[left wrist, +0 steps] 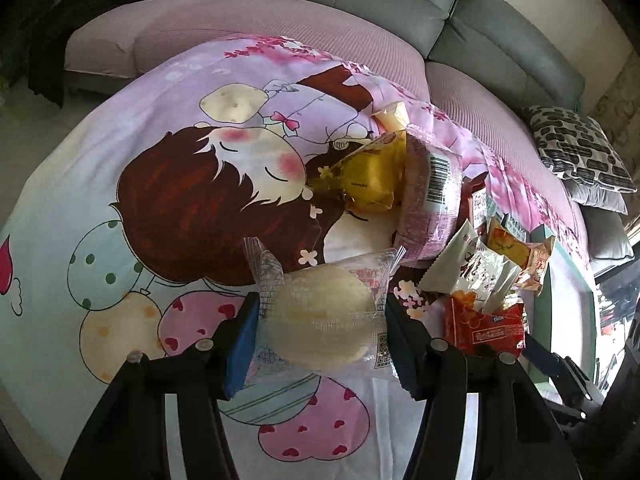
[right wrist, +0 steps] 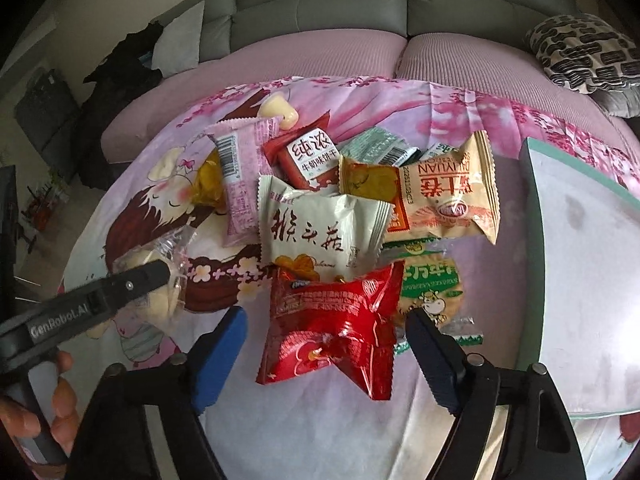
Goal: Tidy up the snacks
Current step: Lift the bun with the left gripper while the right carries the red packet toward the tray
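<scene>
My left gripper (left wrist: 320, 320) is shut on a clear-wrapped round pale cake (left wrist: 320, 316), held over the cartoon cloth; it shows in the right wrist view (right wrist: 160, 300) too, behind the left gripper's black finger. My right gripper (right wrist: 326, 330) is open, its blue pads either side of a red snack packet (right wrist: 340, 320) that lies on the cloth. Behind it lies a pile: a white packet (right wrist: 320, 232), a beige packet (right wrist: 448, 196), a pink packet (right wrist: 240, 184), a yellow packet (left wrist: 372, 176) and a green cow packet (right wrist: 432, 288).
A white tray with a green rim (right wrist: 580, 280) stands to the right of the pile. The table wears a pink cartoon cloth (left wrist: 140, 200). A grey sofa (right wrist: 340, 4) with a patterned cushion (right wrist: 588, 52) runs behind.
</scene>
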Action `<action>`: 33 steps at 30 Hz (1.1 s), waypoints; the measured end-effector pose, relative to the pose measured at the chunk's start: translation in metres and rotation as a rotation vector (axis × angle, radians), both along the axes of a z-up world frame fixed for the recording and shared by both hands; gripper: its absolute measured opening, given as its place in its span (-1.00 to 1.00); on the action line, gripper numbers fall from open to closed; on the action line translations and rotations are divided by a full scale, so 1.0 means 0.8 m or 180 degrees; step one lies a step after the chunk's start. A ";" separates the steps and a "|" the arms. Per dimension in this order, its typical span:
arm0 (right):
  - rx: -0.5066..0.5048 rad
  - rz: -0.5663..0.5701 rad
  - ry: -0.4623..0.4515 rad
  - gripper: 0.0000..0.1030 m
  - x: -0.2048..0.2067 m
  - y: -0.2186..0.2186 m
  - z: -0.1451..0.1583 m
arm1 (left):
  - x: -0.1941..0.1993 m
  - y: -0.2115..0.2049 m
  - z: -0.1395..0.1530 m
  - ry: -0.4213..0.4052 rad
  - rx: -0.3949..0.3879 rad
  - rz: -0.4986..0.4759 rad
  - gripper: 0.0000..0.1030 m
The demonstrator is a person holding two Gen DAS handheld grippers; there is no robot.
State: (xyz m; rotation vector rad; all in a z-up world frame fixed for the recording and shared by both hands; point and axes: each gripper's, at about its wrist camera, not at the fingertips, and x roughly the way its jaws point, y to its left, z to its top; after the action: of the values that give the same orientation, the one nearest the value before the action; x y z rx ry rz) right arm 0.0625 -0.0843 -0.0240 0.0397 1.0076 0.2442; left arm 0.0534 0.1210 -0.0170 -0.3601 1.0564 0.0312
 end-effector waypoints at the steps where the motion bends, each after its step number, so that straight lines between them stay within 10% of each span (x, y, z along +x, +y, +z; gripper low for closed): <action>1: 0.0002 0.0001 -0.0003 0.37 0.000 -0.001 0.001 | 0.000 -0.001 0.000 0.0004 0.0010 -0.0006 0.18; 10: 0.0132 -0.0018 0.0021 0.04 0.000 -0.009 0.000 | -0.002 -0.004 0.002 0.0031 0.0060 -0.0010 0.18; 33: 0.0586 -0.0320 -0.0370 -0.03 -0.013 -0.062 0.075 | -0.003 -0.032 0.059 -0.0092 0.0270 -0.0056 0.18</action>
State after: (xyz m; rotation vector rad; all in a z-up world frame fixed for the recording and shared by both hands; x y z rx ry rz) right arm 0.0525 -0.1341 0.0360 0.2406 0.8626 0.2439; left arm 0.0510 0.0955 0.0301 -0.2739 1.0262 0.0548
